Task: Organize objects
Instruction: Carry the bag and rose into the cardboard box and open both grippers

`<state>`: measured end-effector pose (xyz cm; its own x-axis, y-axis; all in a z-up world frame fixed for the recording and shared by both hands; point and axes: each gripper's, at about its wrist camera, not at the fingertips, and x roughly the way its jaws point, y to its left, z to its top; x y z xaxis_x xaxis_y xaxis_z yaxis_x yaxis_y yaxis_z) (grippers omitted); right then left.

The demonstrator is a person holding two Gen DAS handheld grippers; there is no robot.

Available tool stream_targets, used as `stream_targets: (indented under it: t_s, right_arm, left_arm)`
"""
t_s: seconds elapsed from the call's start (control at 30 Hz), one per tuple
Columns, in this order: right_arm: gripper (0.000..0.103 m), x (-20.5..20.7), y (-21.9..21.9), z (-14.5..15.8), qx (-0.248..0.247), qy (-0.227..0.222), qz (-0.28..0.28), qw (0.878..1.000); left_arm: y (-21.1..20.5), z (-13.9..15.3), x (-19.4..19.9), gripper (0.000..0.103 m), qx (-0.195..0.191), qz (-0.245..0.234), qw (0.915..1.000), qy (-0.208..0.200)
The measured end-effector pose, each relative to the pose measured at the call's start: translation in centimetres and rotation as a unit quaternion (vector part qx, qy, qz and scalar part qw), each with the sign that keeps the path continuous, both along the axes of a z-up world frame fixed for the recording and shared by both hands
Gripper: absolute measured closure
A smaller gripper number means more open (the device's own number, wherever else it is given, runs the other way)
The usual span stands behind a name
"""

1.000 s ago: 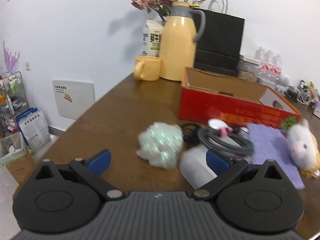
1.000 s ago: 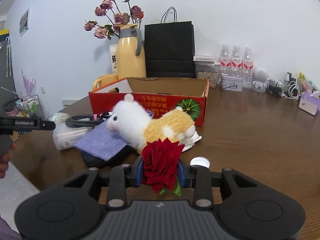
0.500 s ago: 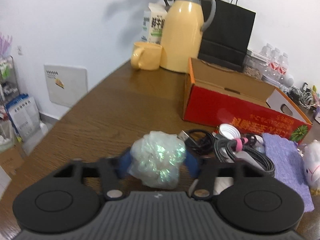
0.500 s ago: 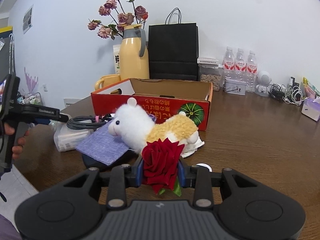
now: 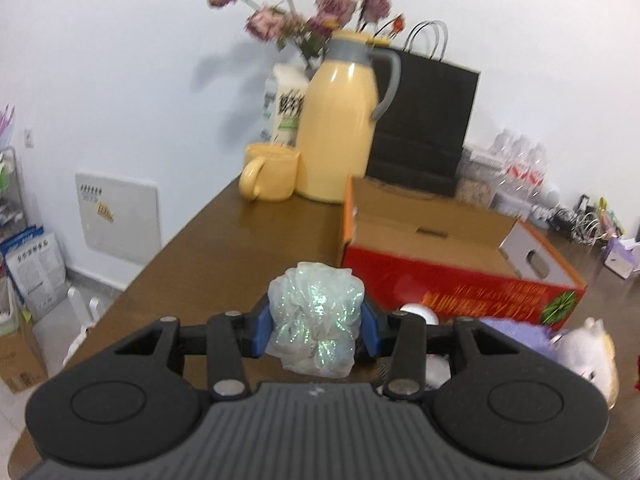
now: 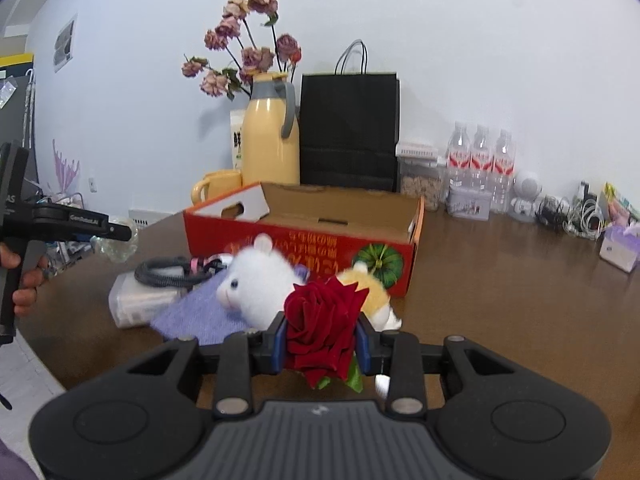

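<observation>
Brown counter (image 5: 224,236) is stretching ahead. My left jaws (image 5: 316,330) are closing on a shimmery plastic wad (image 5: 316,320); the open red box (image 5: 436,240) is lying ahead-right of them. My right jaws (image 6: 322,346) are clenching a red rose (image 6: 320,320), box (image 6: 340,208) dead ahead.

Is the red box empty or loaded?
Empty where visible: the red box shows only a bare cardboard floor in both views. Its near inside corner is hidden.

a plain white wall (image 6: 460,40) stood behind a dark brown wooden desk (image 6: 500,300). a pale panel (image 5: 120,220) sat low on the wall, above a light tiled floor (image 5: 52,328). soft, even light filled the room.
</observation>
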<state>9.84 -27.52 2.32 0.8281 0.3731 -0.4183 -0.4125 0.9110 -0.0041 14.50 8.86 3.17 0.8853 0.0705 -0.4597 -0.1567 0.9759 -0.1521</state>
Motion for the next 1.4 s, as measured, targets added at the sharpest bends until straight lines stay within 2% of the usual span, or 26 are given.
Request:
stream_targets:
  t_s: [0.23,0.33,0.5,0.63,0.83,0.97,1.27,1.37,1.4]
  right_arm:
    - [0.071,2.7,0.6,3.3,-0.003,-0.048,0.008,0.999]
    - [0.071,4.8,1.0,4.8,0.002,-0.061,0.011,0.998]
    - [0.071,9.9,2.5,6.7,0.001,-0.055,0.018,0.998]
    - [0.071,14.4,4.1,6.9,-0.004,-0.031,0.025,0.999]
    - [0.071,21.2,6.2,5.2,-0.018,0.027,0.018,0.999]
    - [0.071,24.5,7.1,2.9,-0.038,0.062,0.008,0.997]
    - [0.07,27.9,7.2,-1.1,-0.048,0.115,0.007,0.992]
    - [0.066,28.3,6.9,-1.6,-0.045,0.12,0.003,0.992]
    - [0.066,28.3,6.8,-1.6,-0.046,0.12,0.003,0.992]
  left_arm:
    - [-2.9,3.6,2.4,0.058,0.019,-0.038,0.9985,-0.035]
    - [-4.5,4.7,4.3,0.058,0.025,-0.058,0.9973,-0.039]
    - [-7.6,5.7,8.5,0.058,0.048,-0.081,0.9951,-0.031]
    - [-9.5,5.5,12.2,0.058,0.046,-0.097,0.9942,-0.005]
    - [-12.0,3.9,17.0,0.058,0.073,-0.1,0.9916,0.037]
    - [-12.6,2.1,20.3,0.058,0.064,-0.111,0.9874,0.093]
    - [-12.7,-0.6,23.1,0.056,0.08,-0.101,0.9829,0.132]
    - [-12.7,-0.8,23.0,0.046,0.082,-0.097,0.9833,0.131]
    - [-12.6,-0.8,22.9,0.039,0.081,-0.095,0.9838,0.128]
